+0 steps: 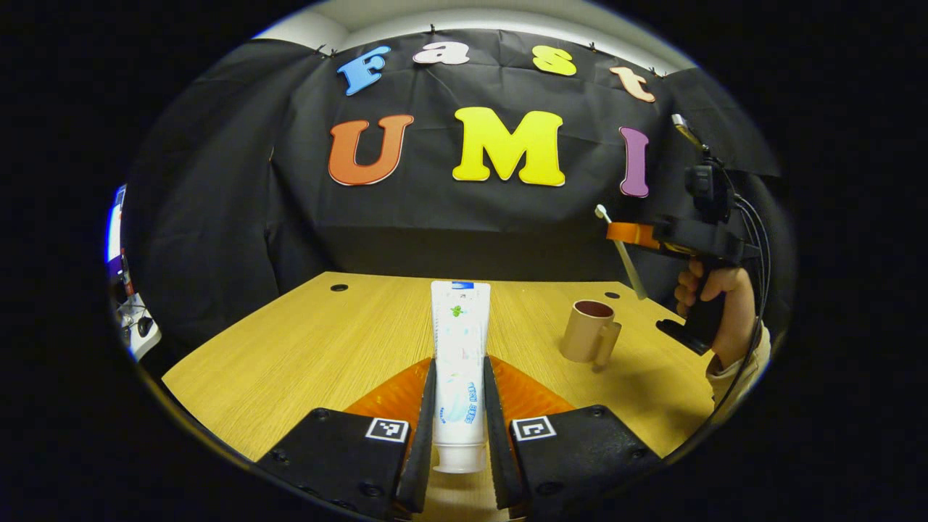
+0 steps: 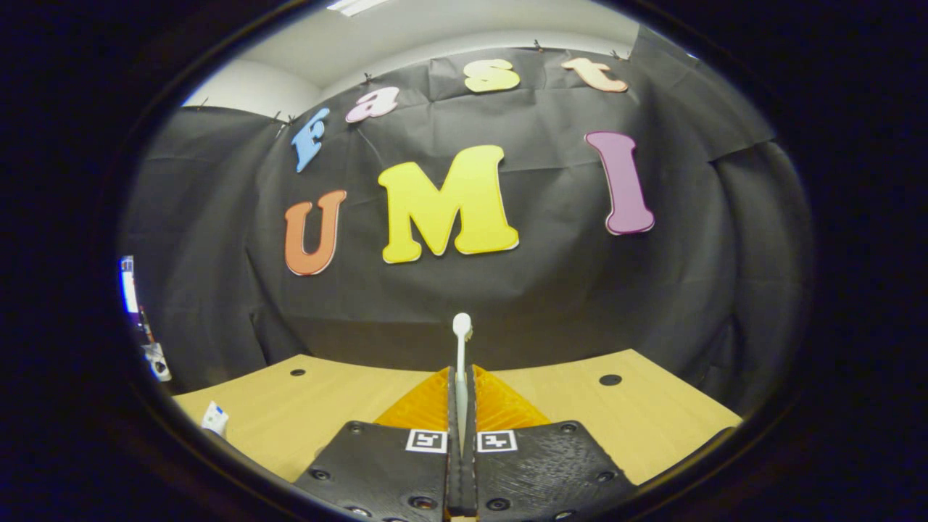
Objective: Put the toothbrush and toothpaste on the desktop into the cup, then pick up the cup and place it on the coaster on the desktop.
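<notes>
Left gripper [image 1: 460,406] clamping smooth toothpaste tube [image 1: 460,362]; right gripper [image 2: 462,406] pinching slim toothbrush [image 2: 461,348].

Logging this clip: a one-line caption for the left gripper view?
Left tool clamps the toothpaste; right tool holds the toothbrush above the cup.

Both views are dim overall, with even, soft indoor light coming from above; a ceiling strip light [image 2: 355,6] shows at the top of the right gripper view. The pale wooden worktop [image 1: 304,348] is the brightest surface, with mild sheen. A tan ceramic mug [image 1: 589,332] casts a soft shadow. Fisheye distortion bends straight edges near the rim. Focus is sharp centrally, softer at edges.
</notes>
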Demonstrator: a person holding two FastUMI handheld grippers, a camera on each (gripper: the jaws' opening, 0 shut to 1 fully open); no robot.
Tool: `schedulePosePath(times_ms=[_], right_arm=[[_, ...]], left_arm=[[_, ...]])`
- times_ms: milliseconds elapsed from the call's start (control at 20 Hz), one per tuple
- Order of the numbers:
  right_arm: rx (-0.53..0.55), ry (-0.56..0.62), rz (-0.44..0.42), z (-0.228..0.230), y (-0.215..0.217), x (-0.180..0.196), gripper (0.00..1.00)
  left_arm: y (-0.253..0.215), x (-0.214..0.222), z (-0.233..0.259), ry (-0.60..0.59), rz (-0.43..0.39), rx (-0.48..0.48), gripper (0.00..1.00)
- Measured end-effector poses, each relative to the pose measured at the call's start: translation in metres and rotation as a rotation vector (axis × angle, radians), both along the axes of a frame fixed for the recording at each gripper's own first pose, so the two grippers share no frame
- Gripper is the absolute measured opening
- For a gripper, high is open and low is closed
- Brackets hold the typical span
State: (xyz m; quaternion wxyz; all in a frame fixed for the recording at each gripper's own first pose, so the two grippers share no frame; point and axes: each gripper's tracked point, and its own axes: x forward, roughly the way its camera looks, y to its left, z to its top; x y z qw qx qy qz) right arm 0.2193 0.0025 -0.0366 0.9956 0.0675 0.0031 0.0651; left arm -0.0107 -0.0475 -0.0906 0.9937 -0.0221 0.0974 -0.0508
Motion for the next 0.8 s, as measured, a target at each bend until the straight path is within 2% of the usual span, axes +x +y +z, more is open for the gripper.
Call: schedulePosePath(times_ms=[300, 800], right_arm=[[-0.047, 0.092, 0.011, -0.038, 0.006, 0.051, 0.00], [-0.053, 0.074, 0.003, -0.037, -0.005, 0.054, 0.03]], left_arm=[[-0.010, 0.016, 0.014, -0.019, -0.006, -0.002, 0.37], [-0.047, 0.018, 0.018, -0.010, -0.060, -0.009, 0.37]])
